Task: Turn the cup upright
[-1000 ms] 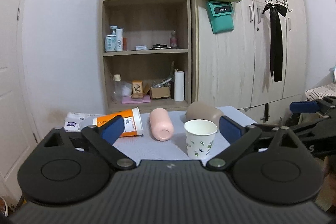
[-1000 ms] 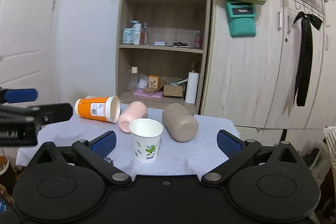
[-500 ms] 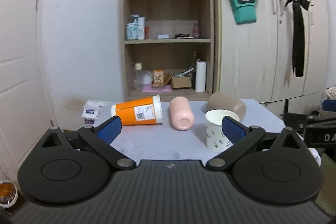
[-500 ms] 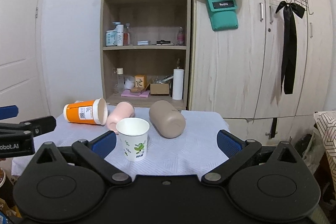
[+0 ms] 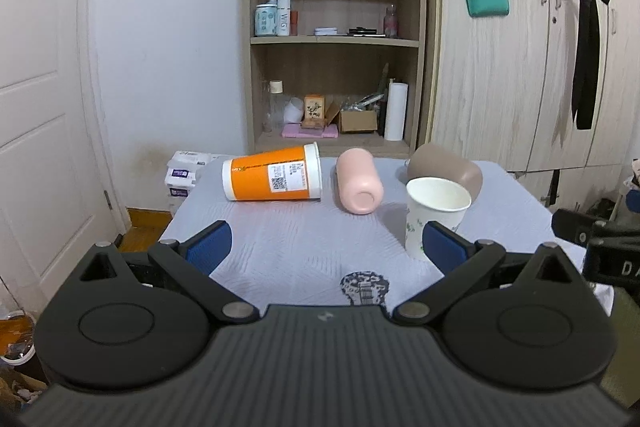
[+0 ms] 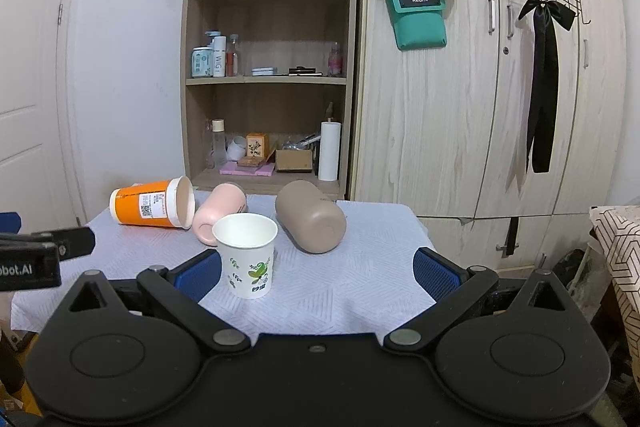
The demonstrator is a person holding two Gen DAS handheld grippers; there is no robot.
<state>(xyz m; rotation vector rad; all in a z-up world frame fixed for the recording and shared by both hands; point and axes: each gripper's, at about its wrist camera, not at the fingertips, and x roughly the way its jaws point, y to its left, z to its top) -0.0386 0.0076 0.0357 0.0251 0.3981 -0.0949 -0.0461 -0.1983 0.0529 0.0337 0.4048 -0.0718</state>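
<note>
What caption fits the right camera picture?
Open right gripper faces an upright paper cup and three cups lying sideways.

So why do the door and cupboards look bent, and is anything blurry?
Fisheye lens: in the left wrist view the door bows outward; in the right wrist view the cupboards curve. Both views look sharp and evenly lit, with soft shadows beside the paper cup.

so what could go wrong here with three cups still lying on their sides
1. The pink cup lies close behind the upright paper cup; reaching past could tip the paper cup.
2. The orange cup and brown cup lie on their round sides and might roll when nudged.
3. The tablecloth could slide or bunch under a dragged cup.
</note>
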